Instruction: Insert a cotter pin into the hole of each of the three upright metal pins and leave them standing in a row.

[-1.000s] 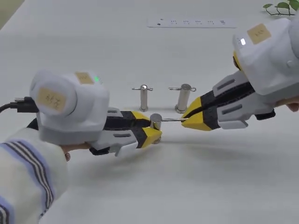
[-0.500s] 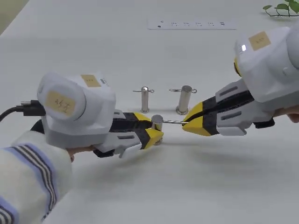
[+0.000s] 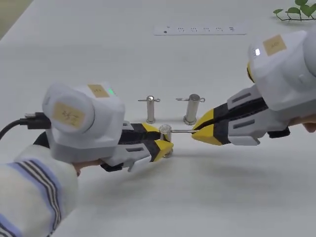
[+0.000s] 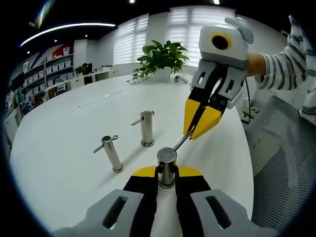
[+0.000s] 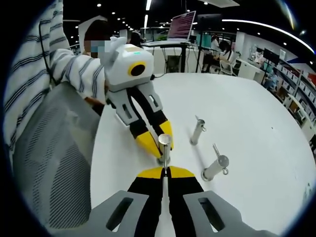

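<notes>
My left gripper (image 3: 166,142) is shut on a short upright metal pin (image 3: 165,133) that stands on the white table. In the left gripper view the same metal pin (image 4: 167,164) sits between the yellow-tipped jaws of my left gripper (image 4: 167,174). My right gripper (image 3: 196,130) comes in from the right, shut on a thin cotter pin (image 3: 181,131). The tip of the cotter pin (image 4: 180,142) reaches the pin's head. Behind stand two more metal pins (image 3: 150,109) (image 3: 191,109), each with a cotter pin through its top.
A white power strip (image 3: 200,30) lies at the far side of the table. A green plant (image 3: 296,11) sits at the far right corner. A black cable (image 3: 15,126) trails off to the left from my left gripper. A mesh chair (image 5: 54,163) stands beside the table.
My right gripper has edged a little closer to the held metal pin with the cotter pin. The view has shifted slightly; the two rear pins have not moved.
</notes>
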